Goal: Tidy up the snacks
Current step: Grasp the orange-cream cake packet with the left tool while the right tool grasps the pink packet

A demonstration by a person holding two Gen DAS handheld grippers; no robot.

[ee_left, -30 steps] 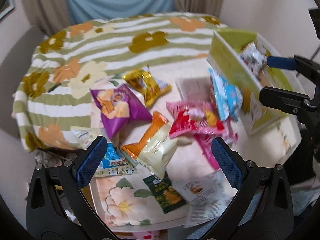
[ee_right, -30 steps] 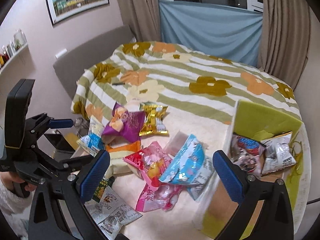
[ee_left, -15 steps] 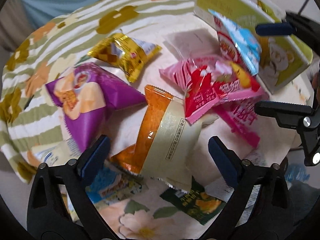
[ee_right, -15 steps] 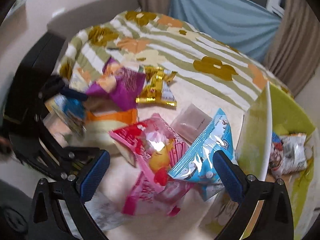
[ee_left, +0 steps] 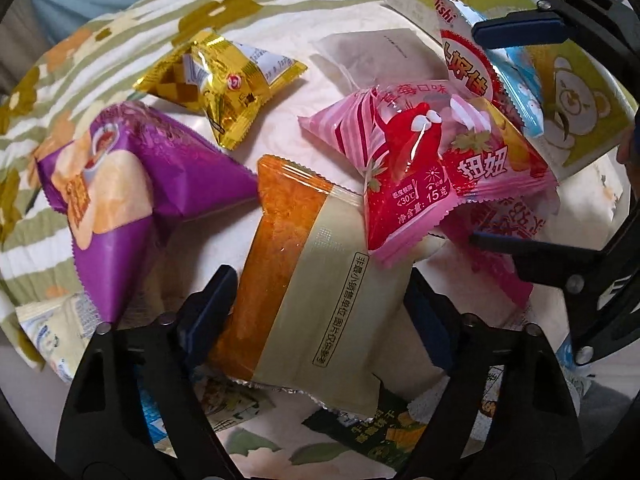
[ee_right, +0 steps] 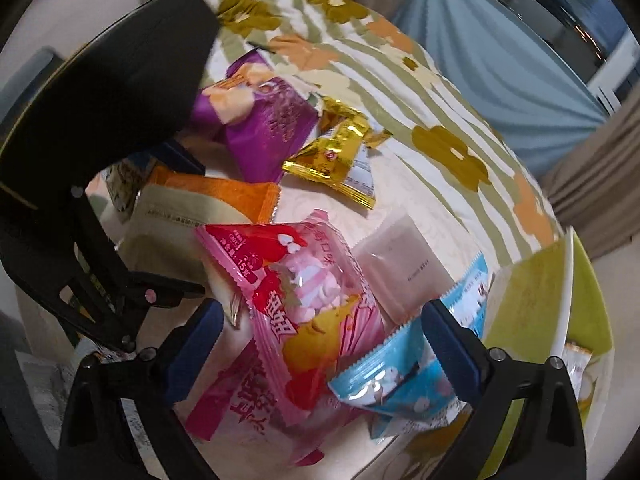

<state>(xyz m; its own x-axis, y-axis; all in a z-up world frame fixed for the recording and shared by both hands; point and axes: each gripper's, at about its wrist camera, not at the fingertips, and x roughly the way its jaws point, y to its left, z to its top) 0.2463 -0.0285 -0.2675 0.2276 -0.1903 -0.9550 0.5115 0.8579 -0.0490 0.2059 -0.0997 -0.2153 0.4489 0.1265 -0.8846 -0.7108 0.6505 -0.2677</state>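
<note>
snacks lie scattered on the tabletop, and both grippers hang over the pile pointing steeply down. the left gripper (ee_left: 316, 300) straddles the orange and cream packet (ee_left: 304, 280): the packet lies directly between its jaws, its long axis running away from the camera toward the purple bag (ee_left: 124, 200), so the jaws cross its short width. the jaws have just been closing and now stand at a middling gap, the left pad right at the orange edge and the right pad just beside the cream edge; i cannot tell for sure that either pad presses yet, so i judge it not gripped.

the right gripper (ee_right: 324, 344) has its jaws wide, narrowing only slightly, with the pink strawberry packet (ee_right: 304, 292) between them and the blue packet (ee_right: 404, 364) lying against the right pad's side. the pink packet overlaps the far right corner of the orange and cream one, so lifting the latter may drag it.

the green box (ee_right: 540, 300) stands at the right edge of the pile, nearer the right gripper, with a few packets already inside. a gold packet (ee_left: 224, 84) lies farther back, apart from both grippers.

the coming move, as i judge it, is closing the left jaws across the packet's width and lifting.
</note>
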